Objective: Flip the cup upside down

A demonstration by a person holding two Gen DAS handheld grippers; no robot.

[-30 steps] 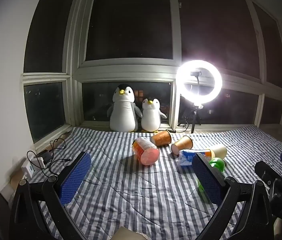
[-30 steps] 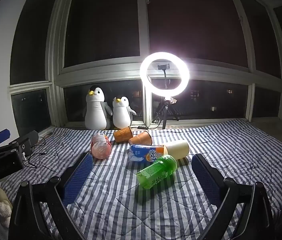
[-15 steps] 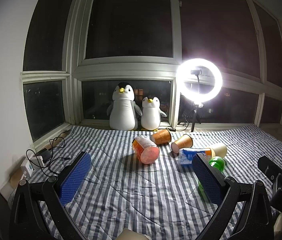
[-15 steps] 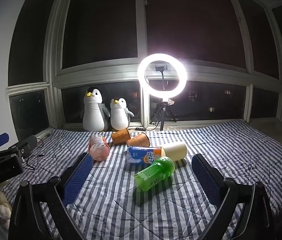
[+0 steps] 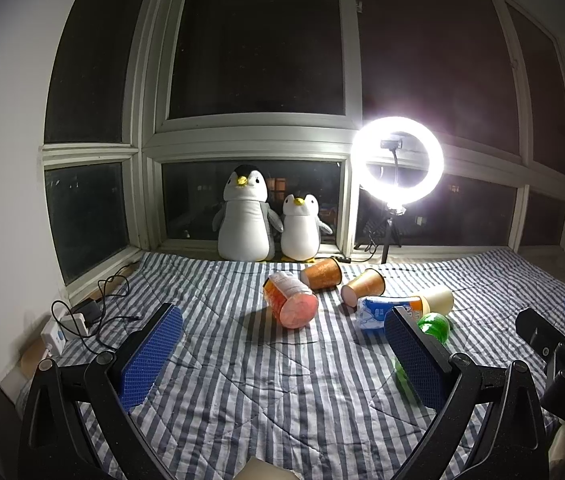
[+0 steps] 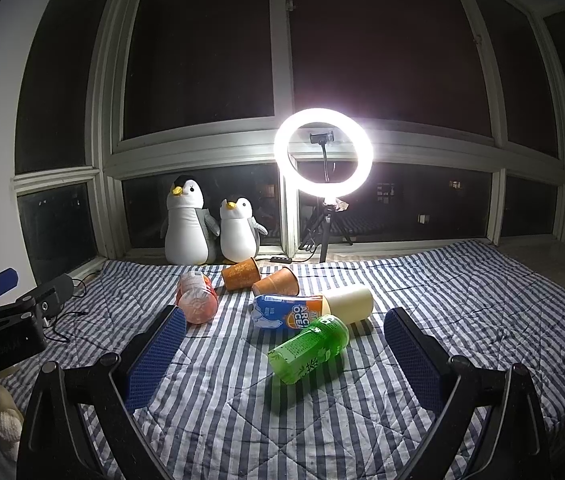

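Note:
Several cups lie on their sides on the striped blanket (image 5: 242, 380). Two brown paper cups (image 5: 322, 273) (image 5: 364, 287) lie at the back, and a pink clear cup (image 5: 292, 304) is to their left. A blue-and-orange printed cup (image 6: 286, 312) butts against a cream cup (image 6: 350, 302), with a green cup (image 6: 310, 348) nearest. My left gripper (image 5: 281, 320) is open and holds nothing, short of the pink cup. My right gripper (image 6: 284, 314) is open too, short of the green cup.
Two plush penguins (image 5: 244, 220) and a lit ring light on a tripod (image 5: 396, 160) stand at the window sill. A power strip with cables (image 5: 70, 320) lies at the blanket's left edge. The other gripper shows at each view's side (image 5: 554, 344) (image 6: 10, 320).
Both views have drifted only slightly. The right gripper at the edge of the left wrist view has slid a little right and down. The cups have not moved.

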